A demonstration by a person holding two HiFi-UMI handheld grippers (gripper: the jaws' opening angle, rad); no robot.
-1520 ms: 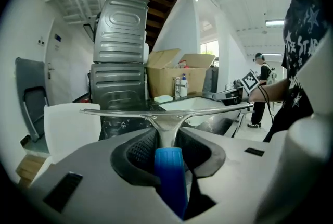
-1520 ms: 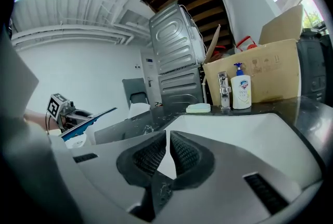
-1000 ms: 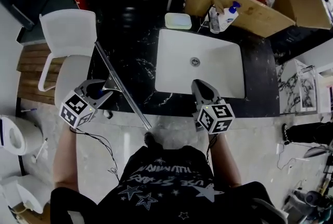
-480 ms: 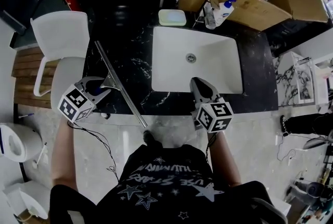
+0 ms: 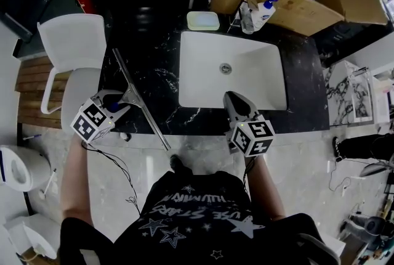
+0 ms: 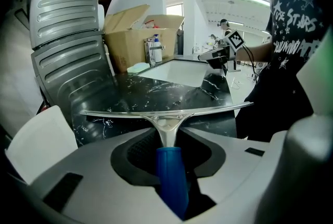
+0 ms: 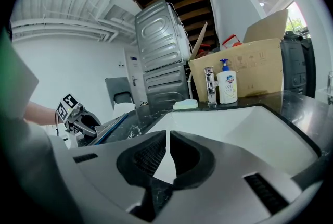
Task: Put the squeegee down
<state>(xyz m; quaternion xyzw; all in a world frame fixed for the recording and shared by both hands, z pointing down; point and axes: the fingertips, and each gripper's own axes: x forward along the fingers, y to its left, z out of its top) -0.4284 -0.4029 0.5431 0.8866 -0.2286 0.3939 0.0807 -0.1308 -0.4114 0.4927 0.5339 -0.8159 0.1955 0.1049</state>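
The squeegee point(image 5: 131, 81) has a long metal blade and a blue handle point(image 6: 171, 181). My left gripper point(image 5: 118, 105) is shut on that handle at the left front corner of the black marble counter point(image 5: 154, 60). The blade point(image 6: 166, 109) stretches crosswise just ahead of the jaws, low over the counter, and I cannot tell if it touches. Its near end sticks out past the counter's front edge. My right gripper point(image 5: 233, 100) hovers at the front rim of the white sink point(image 5: 246, 79), jaws together with nothing between them point(image 7: 167, 152). The right gripper view also shows the left gripper point(image 7: 78, 116) with the squeegee point(image 7: 112, 126).
A pale soap dish point(image 5: 203, 21), a tap and a pump bottle point(image 5: 261, 13) stand behind the sink. An open cardboard box point(image 5: 295, 5) fills the back right. A white chair point(image 5: 71, 42) stands left of the counter, and a toilet point(image 5: 15, 165) sits at the far left.
My left gripper has sunk a little and tilted further down with the squeegee still in it. The right gripper has kept still.
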